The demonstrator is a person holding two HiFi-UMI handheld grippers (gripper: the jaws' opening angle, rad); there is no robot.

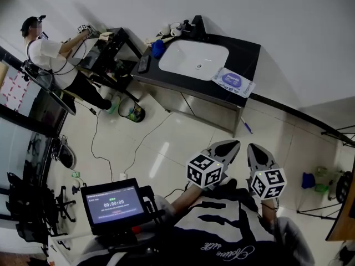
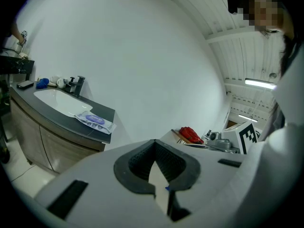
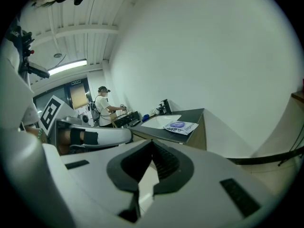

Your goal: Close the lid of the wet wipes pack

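The wet wipes pack (image 1: 233, 82), white with a blue oval label, lies flat at the right end of a dark counter (image 1: 244, 51), beside a white sink (image 1: 193, 60). It also shows small and far off in the left gripper view, pack (image 2: 95, 121), and in the right gripper view, pack (image 3: 179, 126). Whether its lid is up I cannot tell at this distance. My left gripper (image 1: 227, 147) and right gripper (image 1: 258, 151) hang side by side close to the body, well short of the counter. Both are shut on nothing, left jaws meeting (image 2: 154, 144), right jaws meeting (image 3: 152, 142).
A tiled floor lies between me and the counter cabinet (image 1: 194, 107). A tap (image 1: 195, 25) and a blue object (image 1: 158, 49) sit behind the sink. Another person (image 1: 47, 54) works at a table far left. A screen (image 1: 113, 204) stands lower left, with cables on the floor.
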